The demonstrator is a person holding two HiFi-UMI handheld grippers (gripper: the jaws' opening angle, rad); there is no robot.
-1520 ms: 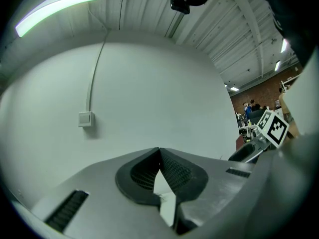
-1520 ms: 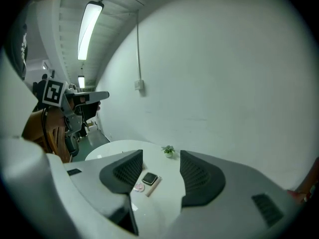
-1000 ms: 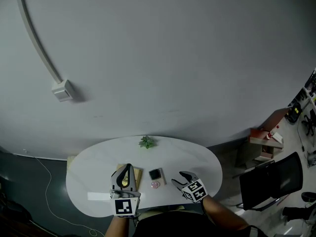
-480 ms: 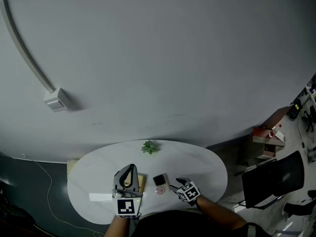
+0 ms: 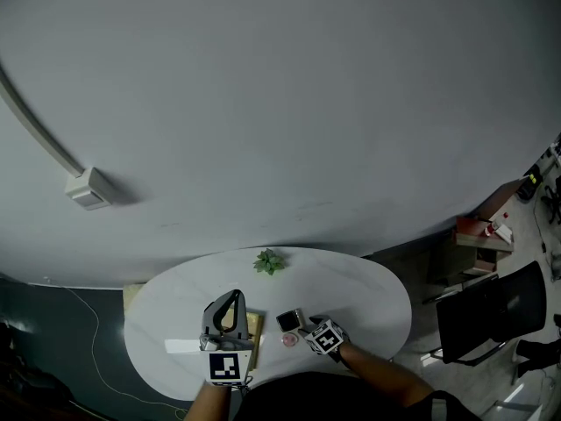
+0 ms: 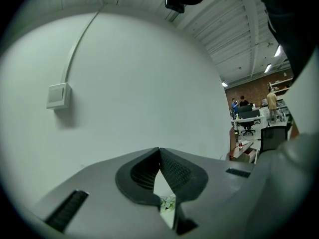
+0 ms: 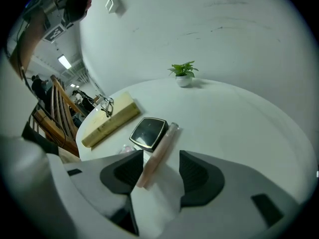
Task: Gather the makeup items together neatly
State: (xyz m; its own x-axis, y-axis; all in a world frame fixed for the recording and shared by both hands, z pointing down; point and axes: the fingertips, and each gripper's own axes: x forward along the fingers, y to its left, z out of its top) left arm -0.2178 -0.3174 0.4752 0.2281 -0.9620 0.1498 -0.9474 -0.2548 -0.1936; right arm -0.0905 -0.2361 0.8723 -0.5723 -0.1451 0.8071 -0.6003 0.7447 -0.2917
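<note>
A pink tube [image 7: 160,148] lies on the white table [image 7: 239,118] beside a black square compact [image 7: 148,132]. My right gripper [image 7: 160,164] is low over the table and open, with the tube's near end between its jaws, close to the left one and not pressed. A small pink item [image 7: 126,148] sits just left of it. In the head view the right gripper [image 5: 308,324] is beside the compact [image 5: 287,321]. My left gripper [image 5: 231,297] hovers over a yellow box [image 5: 253,327]; its jaws are shut with nothing between them [image 6: 159,151].
Glasses [image 7: 106,106] rest on the long yellow box [image 7: 110,119]. A small potted plant [image 5: 269,261] stands at the table's far edge by the grey wall. A flat white strip [image 5: 181,346] lies left of the left gripper. Chairs and shelves stand off to the right.
My right gripper has come down and leftward to the pink tube and compact. The left gripper has shifted only slightly over the yellow box.
</note>
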